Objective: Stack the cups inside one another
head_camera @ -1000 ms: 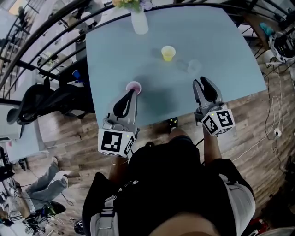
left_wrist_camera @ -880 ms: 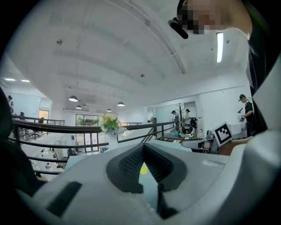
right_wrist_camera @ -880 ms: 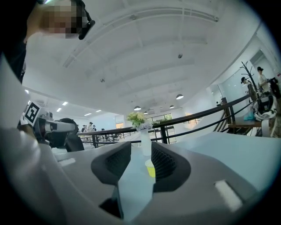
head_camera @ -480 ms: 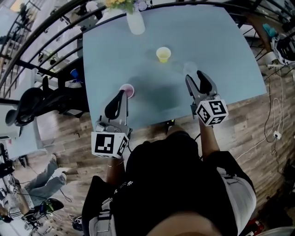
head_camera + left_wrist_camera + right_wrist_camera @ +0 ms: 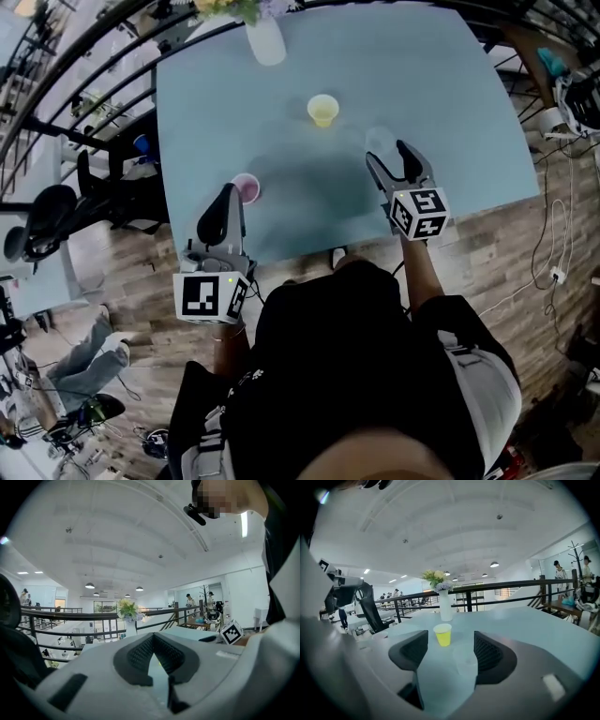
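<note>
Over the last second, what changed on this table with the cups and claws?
The right gripper came forward toward the clear cup, and its jaws have just been opening; the cup stands just ahead of them, not gripped. Nothing was picked up or let go. The left gripper stays shut near the pink cup; the yellow cup and vase stand as before.

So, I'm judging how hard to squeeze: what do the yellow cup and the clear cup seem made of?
The small yellow cup is opaque, matt, evenly coloured: thin plastic or paper, I can't tell which. The clear cup is likely thin see-through plastic, since the pale blue tabletop shows through its faint walls; glass isn't excluded.
</note>
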`<action>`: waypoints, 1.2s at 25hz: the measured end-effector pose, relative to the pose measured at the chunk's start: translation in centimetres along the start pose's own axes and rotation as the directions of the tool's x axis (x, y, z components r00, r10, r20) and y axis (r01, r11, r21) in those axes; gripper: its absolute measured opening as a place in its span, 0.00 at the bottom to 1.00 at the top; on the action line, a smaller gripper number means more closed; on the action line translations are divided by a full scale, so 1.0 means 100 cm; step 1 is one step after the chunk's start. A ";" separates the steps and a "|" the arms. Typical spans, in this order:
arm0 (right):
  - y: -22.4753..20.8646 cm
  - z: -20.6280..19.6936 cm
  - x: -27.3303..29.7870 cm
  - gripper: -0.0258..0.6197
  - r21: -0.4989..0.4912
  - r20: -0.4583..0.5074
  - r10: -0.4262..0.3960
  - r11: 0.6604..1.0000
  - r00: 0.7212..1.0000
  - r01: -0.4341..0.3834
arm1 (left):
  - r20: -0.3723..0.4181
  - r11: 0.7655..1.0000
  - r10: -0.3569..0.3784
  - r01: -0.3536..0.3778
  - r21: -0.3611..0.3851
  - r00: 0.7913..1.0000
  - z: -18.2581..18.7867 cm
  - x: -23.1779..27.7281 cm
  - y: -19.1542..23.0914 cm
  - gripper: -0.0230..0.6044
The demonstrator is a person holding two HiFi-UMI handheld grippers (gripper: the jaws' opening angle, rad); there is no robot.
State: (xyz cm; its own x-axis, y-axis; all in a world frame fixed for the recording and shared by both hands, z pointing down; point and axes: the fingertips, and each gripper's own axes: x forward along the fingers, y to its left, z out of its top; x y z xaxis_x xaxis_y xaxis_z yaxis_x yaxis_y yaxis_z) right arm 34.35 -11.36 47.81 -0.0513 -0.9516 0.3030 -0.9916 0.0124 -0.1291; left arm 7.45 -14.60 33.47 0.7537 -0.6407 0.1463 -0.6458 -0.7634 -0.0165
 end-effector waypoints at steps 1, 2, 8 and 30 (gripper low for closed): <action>-0.004 -0.002 0.004 0.51 -0.006 -0.010 -0.001 1.000 1.000 0.001 | -0.001 1.000 0.006 -0.006 -0.002 1.000 0.000 0.003 0.000 0.02; -0.008 -0.005 0.008 0.52 -0.012 -0.022 0.002 1.000 1.000 -0.002 | -0.003 1.000 0.012 -0.012 -0.004 1.000 0.000 0.006 0.001 0.02; -0.027 -0.029 0.030 0.59 -0.027 -0.104 0.017 0.999 0.994 -0.019 | -0.025 0.999 0.047 -0.047 -0.012 0.999 -0.008 0.021 0.001 0.02; -0.035 -0.058 0.064 0.53 -0.064 -0.210 0.118 0.989 0.971 -0.134 | -0.073 0.992 0.124 -0.126 -0.025 0.990 -0.021 0.050 0.010 0.02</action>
State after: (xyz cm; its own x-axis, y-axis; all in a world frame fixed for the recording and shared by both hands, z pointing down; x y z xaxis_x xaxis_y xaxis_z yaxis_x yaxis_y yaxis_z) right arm 36.81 -15.68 55.63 -0.1918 -0.8576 0.4771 -0.9813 0.1594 -0.1080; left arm 10.33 -18.43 36.25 0.6565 -0.7229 0.2154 -0.7387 -0.6739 -0.0105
